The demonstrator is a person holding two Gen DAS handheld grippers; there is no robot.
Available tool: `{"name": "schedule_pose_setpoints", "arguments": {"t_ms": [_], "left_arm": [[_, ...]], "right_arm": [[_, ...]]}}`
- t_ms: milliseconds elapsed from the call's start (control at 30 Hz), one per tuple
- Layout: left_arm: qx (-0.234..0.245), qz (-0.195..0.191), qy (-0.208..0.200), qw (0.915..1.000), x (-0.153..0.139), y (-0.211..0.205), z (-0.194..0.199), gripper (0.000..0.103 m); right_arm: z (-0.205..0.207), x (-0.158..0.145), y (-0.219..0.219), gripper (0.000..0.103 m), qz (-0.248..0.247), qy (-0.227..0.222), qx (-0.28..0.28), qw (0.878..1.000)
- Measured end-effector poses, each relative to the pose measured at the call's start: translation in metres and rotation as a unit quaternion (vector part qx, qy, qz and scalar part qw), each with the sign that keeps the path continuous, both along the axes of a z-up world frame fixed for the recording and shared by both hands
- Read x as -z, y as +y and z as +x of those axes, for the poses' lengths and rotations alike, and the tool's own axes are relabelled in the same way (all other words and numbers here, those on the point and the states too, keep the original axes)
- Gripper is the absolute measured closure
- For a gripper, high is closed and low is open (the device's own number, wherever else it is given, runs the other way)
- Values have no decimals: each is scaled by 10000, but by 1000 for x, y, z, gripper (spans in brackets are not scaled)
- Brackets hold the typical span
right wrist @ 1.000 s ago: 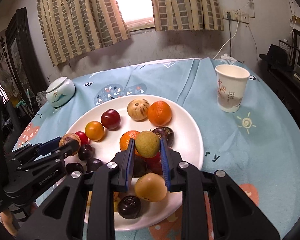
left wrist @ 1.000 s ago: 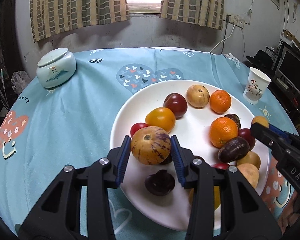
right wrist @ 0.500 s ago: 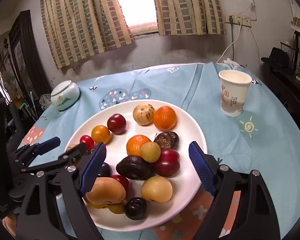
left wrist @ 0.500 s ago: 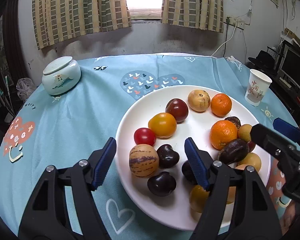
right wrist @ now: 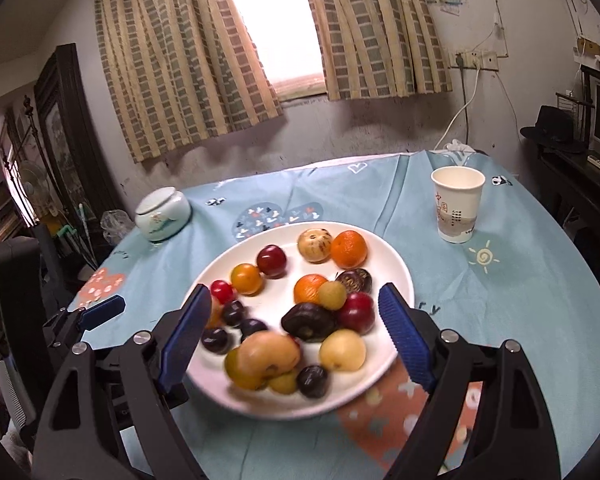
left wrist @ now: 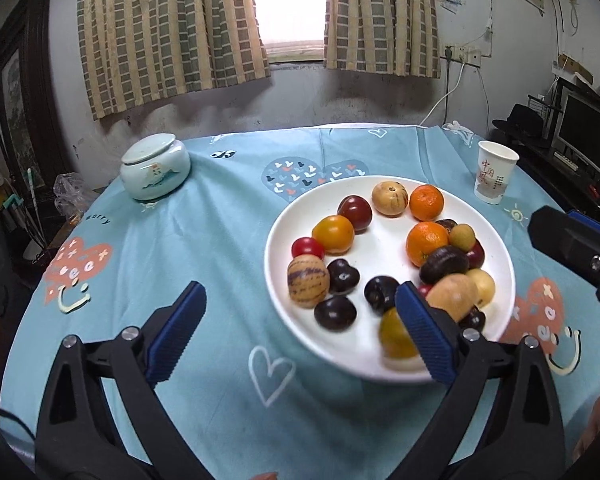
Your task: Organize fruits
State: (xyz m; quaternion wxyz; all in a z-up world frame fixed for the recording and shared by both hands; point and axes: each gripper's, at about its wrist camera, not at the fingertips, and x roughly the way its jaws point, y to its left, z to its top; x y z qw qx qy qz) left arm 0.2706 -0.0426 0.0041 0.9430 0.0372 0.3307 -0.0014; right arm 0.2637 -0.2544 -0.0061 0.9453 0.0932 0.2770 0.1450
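Observation:
A white plate on the blue tablecloth holds several fruits. A striped tan fruit lies at its left edge beside dark plums. Oranges, a small yellow-green fruit and a red plum lie in the right half. My left gripper is open and empty, above the plate's near left edge. My right gripper is open and empty, above the plate's near side. The left gripper's tip also shows in the right wrist view.
A pale ceramic lidded jar stands at the far left of the round table. A paper cup stands at the far right. Curtains and a wall lie behind; furniture and a monitor are to the right.
Both grippers opened and drew back and up. The left let go of the striped fruit, the right let go of the small yellow-green fruit; both fruits now rest on the plate.

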Motion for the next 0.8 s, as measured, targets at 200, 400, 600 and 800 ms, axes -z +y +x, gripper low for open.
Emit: {"name": "schedule_pose_setpoints", "arguments": {"t_ms": [200,400,600,800], "left_arm": [[-131,-108,-112,9998,-8,13,-50,2],[-132,-129,-452,9988,-12,23,-118,2],[-143,72,-109,9998,15,21,-162,2],[-8,-205,-418,9989,3,20,-180,2]], "right_arm": [[-57,3,-11,11,288,-222,82,9993],[-136,3,-15,8,417,-1000,330,9936],[-175,30,-10,1,-77,-787,578,9952],[-149,51,-7,1,-264,209,704,9970]]}}
